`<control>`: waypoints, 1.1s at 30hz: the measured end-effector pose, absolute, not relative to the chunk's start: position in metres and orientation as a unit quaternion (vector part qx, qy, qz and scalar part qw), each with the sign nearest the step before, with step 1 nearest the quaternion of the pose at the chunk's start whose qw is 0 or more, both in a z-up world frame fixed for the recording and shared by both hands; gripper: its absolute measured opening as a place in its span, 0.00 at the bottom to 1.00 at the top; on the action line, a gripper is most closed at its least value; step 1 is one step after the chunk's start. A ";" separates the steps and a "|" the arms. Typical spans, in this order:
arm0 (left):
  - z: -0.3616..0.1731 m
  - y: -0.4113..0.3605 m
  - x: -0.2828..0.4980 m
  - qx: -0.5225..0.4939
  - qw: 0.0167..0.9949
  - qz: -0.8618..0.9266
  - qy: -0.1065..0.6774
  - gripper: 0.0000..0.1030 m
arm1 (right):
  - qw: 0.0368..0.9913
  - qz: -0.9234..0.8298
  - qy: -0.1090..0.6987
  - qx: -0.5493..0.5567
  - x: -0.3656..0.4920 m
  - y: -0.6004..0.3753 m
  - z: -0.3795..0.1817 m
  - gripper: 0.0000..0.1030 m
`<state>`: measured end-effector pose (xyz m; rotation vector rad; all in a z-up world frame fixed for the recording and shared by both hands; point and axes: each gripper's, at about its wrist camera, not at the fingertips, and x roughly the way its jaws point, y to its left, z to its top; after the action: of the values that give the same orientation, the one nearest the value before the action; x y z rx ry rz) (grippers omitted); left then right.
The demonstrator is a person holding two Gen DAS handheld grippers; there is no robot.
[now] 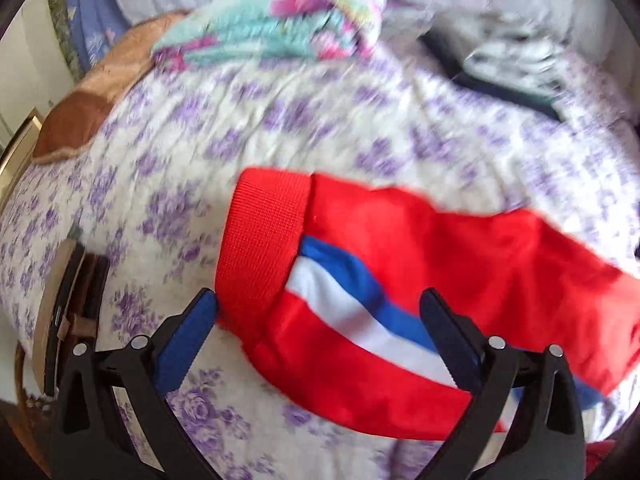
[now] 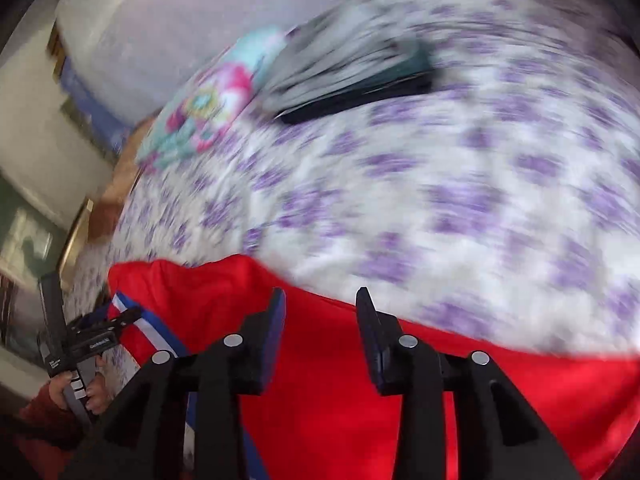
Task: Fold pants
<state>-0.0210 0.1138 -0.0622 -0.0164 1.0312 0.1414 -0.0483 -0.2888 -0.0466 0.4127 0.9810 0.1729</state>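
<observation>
Red pants point(image 1: 460, 264) with a blue and white side stripe point(image 1: 348, 304) lie across a bed in a purple-flowered sheet point(image 1: 248, 120). Their ribbed red band point(image 1: 264, 240) points to the left. My left gripper point(image 1: 320, 312) hovers over that end, open wide, its pads clear of the cloth. In the right wrist view the same pants point(image 2: 500, 392) fill the bottom of the picture. My right gripper point(image 2: 320, 312) stands above them, open by a narrow gap with nothing between its pads. A hand point(image 2: 76, 390) grips the left tool's handle at the lower left.
A folded teal and pink garment point(image 1: 280, 28) and a dark grey folded pile point(image 1: 512, 64) lie at the far side of the bed. A brown cushion point(image 1: 80, 120) sits at the left edge. A round wooden object point(image 1: 60, 312) stands beside the bed.
</observation>
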 end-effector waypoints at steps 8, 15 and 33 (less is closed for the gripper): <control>-0.034 0.067 -0.010 0.073 0.892 0.025 0.446 0.95 | 0.809 -0.097 0.448 0.367 -0.186 -0.409 -0.070 0.37; -0.074 0.141 -0.009 0.079 0.833 0.142 0.529 0.96 | 0.768 -0.118 0.431 0.459 -0.204 -0.420 -0.118 0.39; -0.057 0.072 -0.017 0.046 0.862 0.024 0.503 0.96 | 0.740 -0.088 0.398 0.535 -0.182 -0.437 -0.139 0.33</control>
<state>-0.0172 0.0723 -0.0569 0.0972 1.0556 0.0513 -0.1815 -0.4366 -0.1391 1.1744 0.8728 -0.1923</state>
